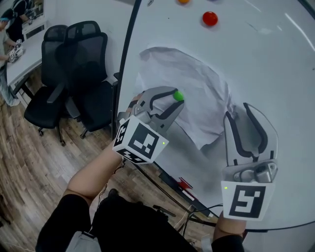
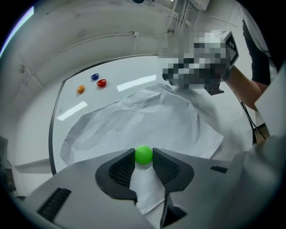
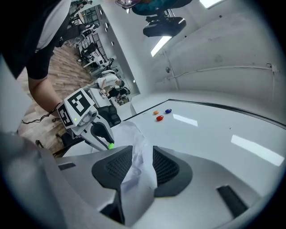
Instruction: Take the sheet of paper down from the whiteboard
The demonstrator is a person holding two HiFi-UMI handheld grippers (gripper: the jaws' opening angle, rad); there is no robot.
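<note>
A crumpled white sheet of paper (image 1: 189, 91) (image 2: 147, 118) lies against the whiteboard (image 1: 280, 69). My left gripper (image 1: 175, 97) (image 2: 143, 157) is at the sheet's left side, shut on a small green ball magnet (image 1: 178, 95) (image 2: 143, 154) that sits between its tips over the paper. My right gripper (image 1: 238, 111) (image 3: 143, 154) is at the sheet's right edge. Its jaws stand open with a fold of the paper (image 3: 134, 152) loose between them. From the right gripper view the left gripper (image 3: 107, 141) and the green magnet (image 3: 110, 145) show beyond the sheet.
Red (image 1: 209, 18) (image 2: 101, 82), orange (image 1: 183, 1) (image 2: 80, 89) and blue (image 2: 94, 76) magnets sit on the board above the sheet. Two black office chairs (image 1: 74, 74) stand on the wood floor left of the board's dark edge (image 1: 123, 78). Cables (image 1: 167, 189) run below it.
</note>
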